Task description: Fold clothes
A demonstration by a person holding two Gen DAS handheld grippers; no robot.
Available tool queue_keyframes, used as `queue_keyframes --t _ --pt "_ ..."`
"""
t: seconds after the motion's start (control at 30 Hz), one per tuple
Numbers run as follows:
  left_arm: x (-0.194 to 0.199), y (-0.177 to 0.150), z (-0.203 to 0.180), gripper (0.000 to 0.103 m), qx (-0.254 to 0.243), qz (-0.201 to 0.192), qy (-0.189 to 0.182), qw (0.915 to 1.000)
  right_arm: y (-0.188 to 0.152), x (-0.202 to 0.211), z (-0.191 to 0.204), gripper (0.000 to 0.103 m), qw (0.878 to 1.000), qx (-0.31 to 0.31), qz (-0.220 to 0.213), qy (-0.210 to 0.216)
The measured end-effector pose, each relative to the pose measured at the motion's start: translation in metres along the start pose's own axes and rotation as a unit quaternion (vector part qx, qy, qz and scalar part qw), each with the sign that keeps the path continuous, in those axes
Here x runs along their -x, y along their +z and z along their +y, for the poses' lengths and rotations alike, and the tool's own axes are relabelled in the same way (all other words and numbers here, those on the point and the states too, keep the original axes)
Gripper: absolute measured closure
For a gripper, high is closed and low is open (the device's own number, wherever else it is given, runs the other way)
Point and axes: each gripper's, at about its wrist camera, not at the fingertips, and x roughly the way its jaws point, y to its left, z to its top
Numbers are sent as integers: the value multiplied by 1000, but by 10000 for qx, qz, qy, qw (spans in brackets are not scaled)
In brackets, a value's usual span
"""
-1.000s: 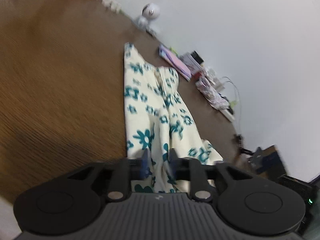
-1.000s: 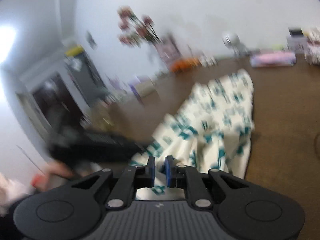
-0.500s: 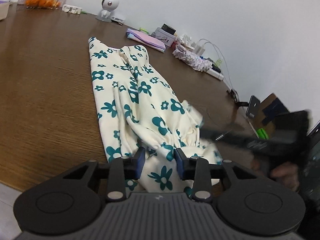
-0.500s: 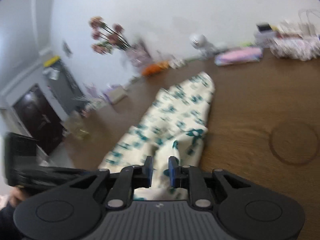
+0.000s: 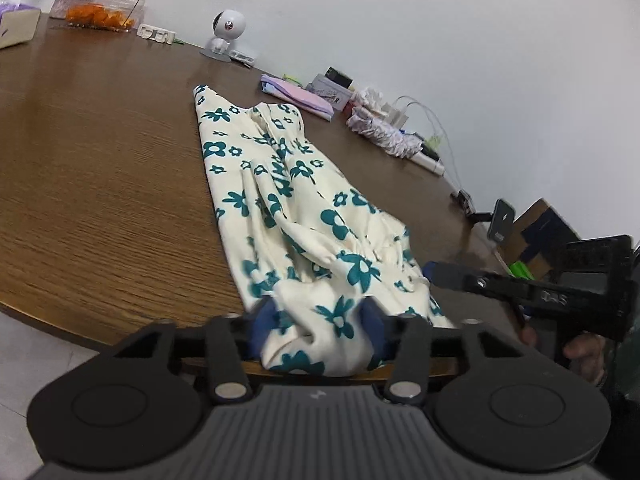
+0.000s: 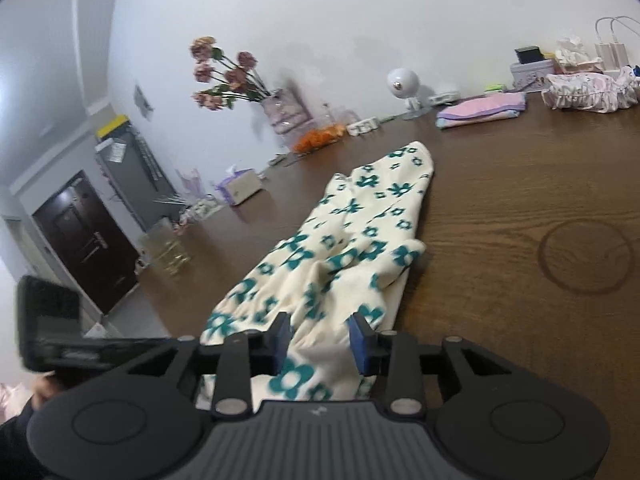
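Observation:
A cream garment with teal flowers (image 5: 280,184) lies in a long strip on the brown wooden table (image 5: 100,184), and its near end hangs over the front edge. My left gripper (image 5: 316,320) is open at that near end, with bunched cloth lying loosely between its blue pads (image 5: 260,320). In the right wrist view the same garment (image 6: 352,240) runs away from me. My right gripper (image 6: 318,336) is open over its near end, cloth between the spread fingers. Each gripper shows at the side of the other's view, held by a hand.
Folded pink and purple clothes (image 5: 298,96), a frilly cloth pile (image 5: 384,136), a round white camera (image 5: 226,30) and an orange-filled container (image 5: 100,14) line the far edge by the wall. A flower vase (image 6: 280,112) and tissue box (image 6: 240,190) stand further left.
Both grippers have opened: their fingers held the cloth in a narrow gap before and now stand wide apart. The garment's near end has settled onto the table edge.

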Motion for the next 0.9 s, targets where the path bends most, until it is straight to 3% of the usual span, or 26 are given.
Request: queue_keyframes --t 0.07,0.13,0.2,0.23,0.33,0.37,0.4,0.43,0.5,0.57,0.6,0.67,0.73,0.8,0.9 --pt "1 0 14 98 518 -47 159 9985 -3 2 3 70 10000 94 31 -11" --pt "4 -5 33 98 1161 -110 -50 9932 -6 4 7 79 9998 188 62 -21" --pt "11 -5 27 97 919 -162 67 9956 -8 6 10 89 9996 282 93 -32" --pt "14 -5 24 96 798 -188 125 9966 -10 7 12 90 9994 329 109 -37" --pt "23 -5 15 93 432 -267 300 9983 -8 21 18 78 9976 685 -58 9" --pt "27 -5 12 89 301 -299 353 9985 -7 28 20 69 9958 898 -173 109" --pt "32 -3 8 77 95 -376 357 9986 -7 35 23 56 9932 1115 -254 240" --pt "37 -2 3 70 -121 -464 355 9982 -8 37 28 51 9895 1374 -270 349" --pt "47 -2 -15 43 -718 -766 249 9942 -11 36 40 47 9795 1939 -170 511" --pt "40 -10 -25 28 -1481 -696 279 9861 -15 23 52 47 9689 2426 99 473" --pt "37 -14 -30 20 -1859 -660 294 9799 -17 15 56 47 9639 2627 190 378" --pt "30 -22 -40 18 -2607 -584 321 9631 -13 2 55 47 9682 2453 340 367" --pt "23 -30 -50 16 -3339 -504 347 9406 -7 -11 51 47 9740 2177 491 399" --pt "16 -38 -60 14 -4051 -422 370 9125 -4 -21 47 47 9772 1967 659 460" --pt "6 -56 -71 5 -5064 -340 460 8604 -1 -25 38 48 9776 1794 908 626"
